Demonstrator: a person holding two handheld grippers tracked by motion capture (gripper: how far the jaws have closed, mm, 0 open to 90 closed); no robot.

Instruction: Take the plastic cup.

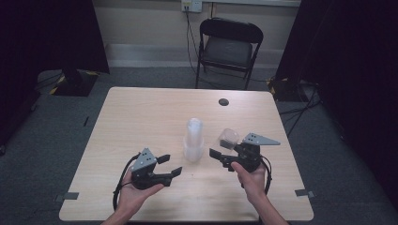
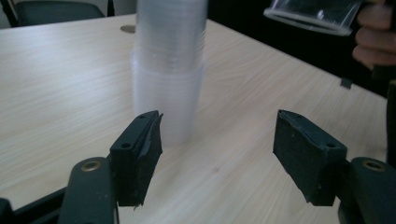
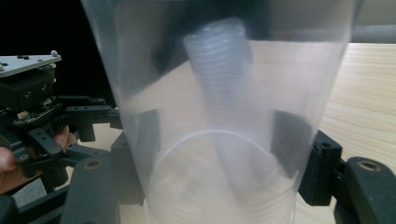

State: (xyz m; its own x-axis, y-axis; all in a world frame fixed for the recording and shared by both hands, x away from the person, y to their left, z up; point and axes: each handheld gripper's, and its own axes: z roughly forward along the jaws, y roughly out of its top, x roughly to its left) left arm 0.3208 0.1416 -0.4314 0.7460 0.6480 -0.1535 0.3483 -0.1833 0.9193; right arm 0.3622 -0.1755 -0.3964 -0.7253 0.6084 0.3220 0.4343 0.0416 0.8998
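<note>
Right claw (image 1: 224, 153) clenched on clear plastic cup (image 1: 228, 137): light, thin-walled, slippery; grip mid-wall gently. Left claw (image 1: 170, 165) released, at 8 o'clock of cup stack (image 1: 194, 139) on bench (image 1: 141, 117).

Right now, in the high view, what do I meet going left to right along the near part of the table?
left gripper → stack of clear cups → single clear cup held by the right gripper.
</note>
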